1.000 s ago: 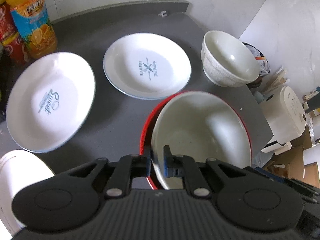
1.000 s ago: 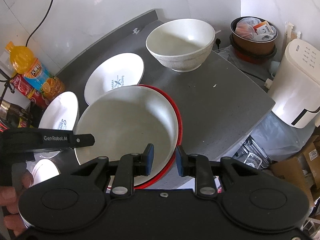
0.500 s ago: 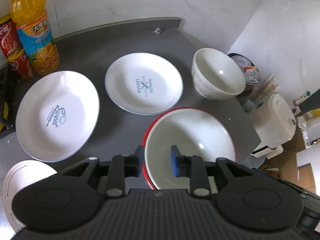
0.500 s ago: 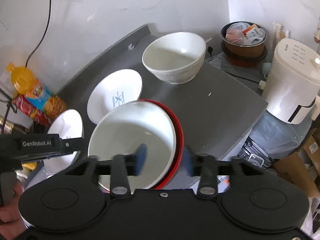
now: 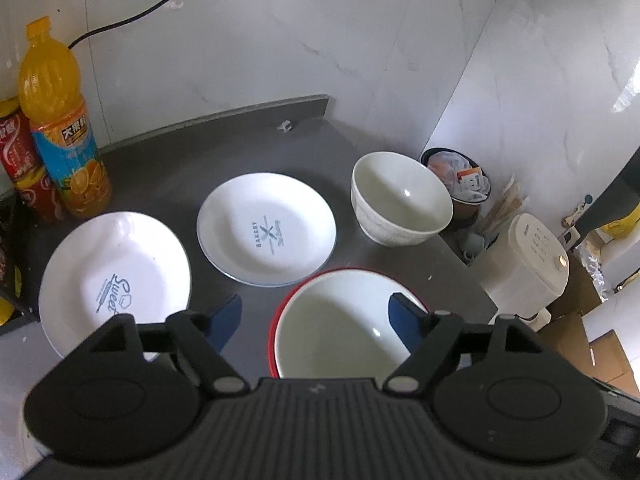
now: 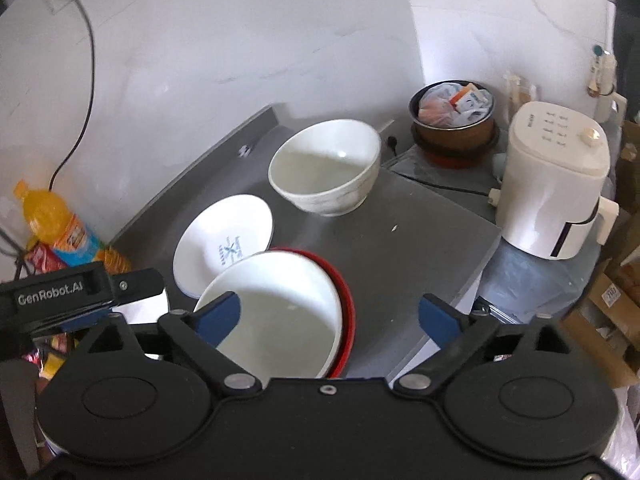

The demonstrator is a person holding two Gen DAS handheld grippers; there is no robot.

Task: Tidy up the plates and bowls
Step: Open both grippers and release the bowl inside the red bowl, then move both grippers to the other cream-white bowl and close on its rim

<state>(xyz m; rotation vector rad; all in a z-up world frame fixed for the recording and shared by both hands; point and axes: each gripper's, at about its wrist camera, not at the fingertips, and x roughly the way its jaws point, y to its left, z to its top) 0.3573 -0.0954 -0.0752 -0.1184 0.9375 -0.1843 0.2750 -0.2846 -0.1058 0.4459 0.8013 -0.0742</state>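
Note:
A white bowl with a red outside (image 5: 344, 320) (image 6: 280, 316) rests on the grey counter (image 5: 168, 168), close in front of both grippers. My left gripper (image 5: 316, 316) hangs above its left rim, jaws opening wide, pads clear of the rim. The right gripper (image 6: 330, 314) hangs over the bowl's right rim, its jaws also opening, with nothing pressed between them. Behind the bowl lie a "Bakery" plate (image 5: 266, 228) (image 6: 224, 240) and a deep white bowl (image 5: 400, 200) (image 6: 326, 168). A "Sweet" plate (image 5: 114, 276) lies at the left. The left gripper's body (image 6: 80, 292) shows in the right wrist view.
An orange juice bottle (image 5: 60, 132) and red cans (image 5: 20, 152) stand at the back left. Past the counter's right edge sit a white appliance (image 5: 528, 268) (image 6: 556, 184), a brown pot holding bags (image 6: 454, 120) and cardboard boxes (image 6: 608, 300).
Both grippers were shut on the red-rimmed bowl's rim; they have let go, spread wide and lifted back. The bowl stays on the counter.

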